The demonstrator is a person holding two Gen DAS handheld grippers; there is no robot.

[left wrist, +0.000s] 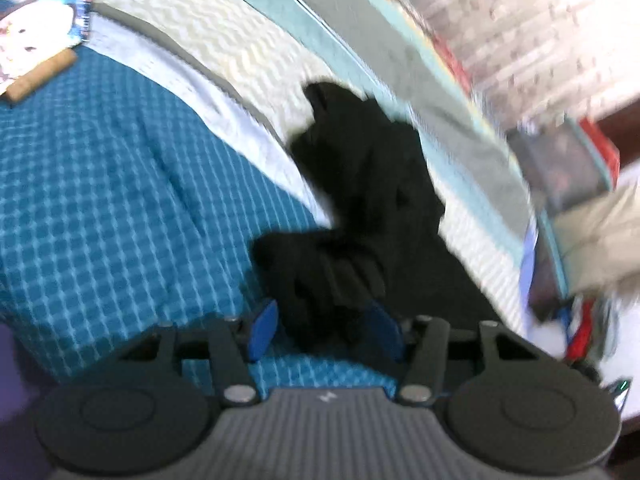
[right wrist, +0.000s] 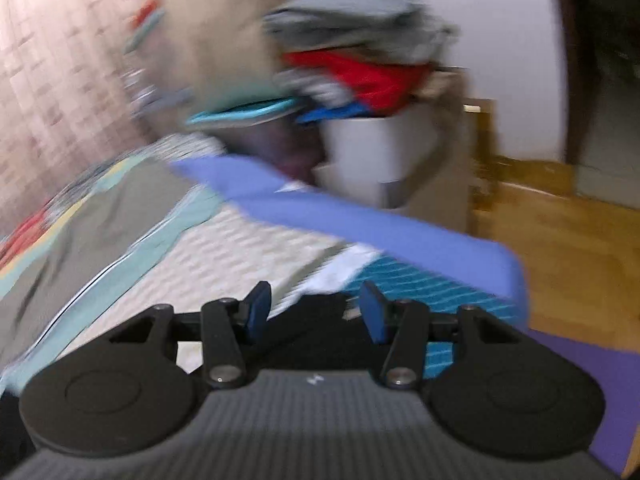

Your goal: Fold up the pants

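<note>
The black pants (left wrist: pixel 360 208) lie crumpled on the bed, partly on the blue checked cover (left wrist: pixel 120 200) and partly on the white zigzag-patterned bedding (left wrist: pixel 224 52). The left gripper (left wrist: pixel 326 332) stands over their near end, its blue pads (left wrist: pixel 262 330) parted, with bunched black cloth between them; the pads do not press on it. The right gripper (right wrist: pixel 316 316) has its jaws apart too, with dark cloth just below them, apparently ungripped. Beyond it, in a blurred view, a white basket (right wrist: pixel 372 148) heaped with clothes (right wrist: pixel 360 52) stands beside the bed on a wooden floor (right wrist: pixel 568 240).
</note>
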